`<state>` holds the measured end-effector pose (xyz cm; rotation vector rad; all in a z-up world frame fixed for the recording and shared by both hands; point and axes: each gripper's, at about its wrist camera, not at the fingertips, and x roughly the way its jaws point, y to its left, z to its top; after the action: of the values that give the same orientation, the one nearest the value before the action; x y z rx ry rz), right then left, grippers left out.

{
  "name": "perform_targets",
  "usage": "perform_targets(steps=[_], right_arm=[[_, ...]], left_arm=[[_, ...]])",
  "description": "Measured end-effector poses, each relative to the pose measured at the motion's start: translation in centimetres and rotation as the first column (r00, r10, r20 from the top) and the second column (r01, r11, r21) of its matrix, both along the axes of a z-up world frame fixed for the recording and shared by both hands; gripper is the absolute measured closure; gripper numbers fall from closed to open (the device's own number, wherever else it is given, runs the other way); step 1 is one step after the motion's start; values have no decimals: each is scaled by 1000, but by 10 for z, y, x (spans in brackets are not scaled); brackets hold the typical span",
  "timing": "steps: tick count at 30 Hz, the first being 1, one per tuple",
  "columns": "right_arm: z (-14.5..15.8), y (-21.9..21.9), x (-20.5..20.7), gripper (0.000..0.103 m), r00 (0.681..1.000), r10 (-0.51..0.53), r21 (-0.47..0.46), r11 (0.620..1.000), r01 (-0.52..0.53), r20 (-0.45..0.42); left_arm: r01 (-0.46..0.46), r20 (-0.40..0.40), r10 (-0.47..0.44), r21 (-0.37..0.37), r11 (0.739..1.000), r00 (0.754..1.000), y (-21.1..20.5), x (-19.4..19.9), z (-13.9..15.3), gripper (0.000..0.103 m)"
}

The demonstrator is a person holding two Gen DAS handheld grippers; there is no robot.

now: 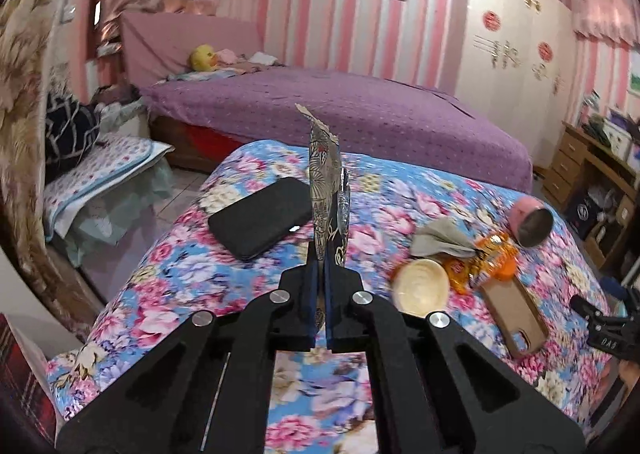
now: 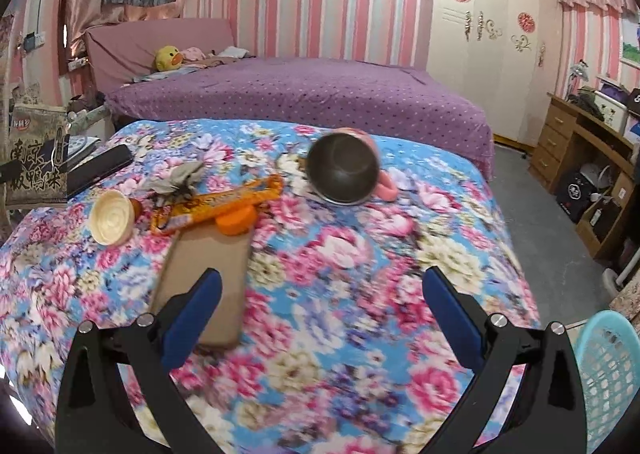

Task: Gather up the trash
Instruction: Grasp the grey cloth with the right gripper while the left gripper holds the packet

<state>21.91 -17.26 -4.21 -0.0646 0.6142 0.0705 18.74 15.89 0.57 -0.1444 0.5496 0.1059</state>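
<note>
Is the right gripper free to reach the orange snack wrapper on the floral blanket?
Probably yes: the right gripper is open and empty, and the orange snack wrapper lies ahead-left, uncovered.

— What do I have on the floral quilt (image 2: 340, 254) besides the litter?

— I see a black phone (image 1: 260, 217), a second phone in a tan case (image 2: 204, 286) and a pink mug (image 2: 348, 173) lying on its side. Behind, I note a purple bed (image 2: 320, 93), a yellow duck toy (image 2: 168, 57) and a wooden desk (image 2: 576, 149).
</note>
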Motion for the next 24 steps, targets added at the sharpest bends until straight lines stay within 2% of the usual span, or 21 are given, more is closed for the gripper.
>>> perform_targets(steps=[7,11,15,19,21,23,24], right_arm=[[-1,49,37,6,996,89,0,996,-89,-19],[5,82,58,15,987,161,-44,986,-161,-11],[5,112,82,22,970,239,-43,970,-241,-51],[-6,137,102,35,957,272,-72,957,-280,-105],[-13,145,110,47,950,284,-75,952,-295,-131],[-21,150,118,63,941,298,-70,947,-312,-158],[-23,151,120,66,937,308,-60,945,-321,-164]], left_arm=[[-55,-23,56,40,998,998,13,10,-9,102],[-88,-54,89,21,996,995,25,19,-15,102],[-98,-83,99,13,995,992,31,25,-20,102],[-108,-103,109,14,994,989,35,30,-22,102],[-122,-115,124,25,992,986,36,32,-23,102],[-129,-125,134,46,991,983,35,34,-23,102],[-127,-126,133,52,991,983,35,34,-23,102]])
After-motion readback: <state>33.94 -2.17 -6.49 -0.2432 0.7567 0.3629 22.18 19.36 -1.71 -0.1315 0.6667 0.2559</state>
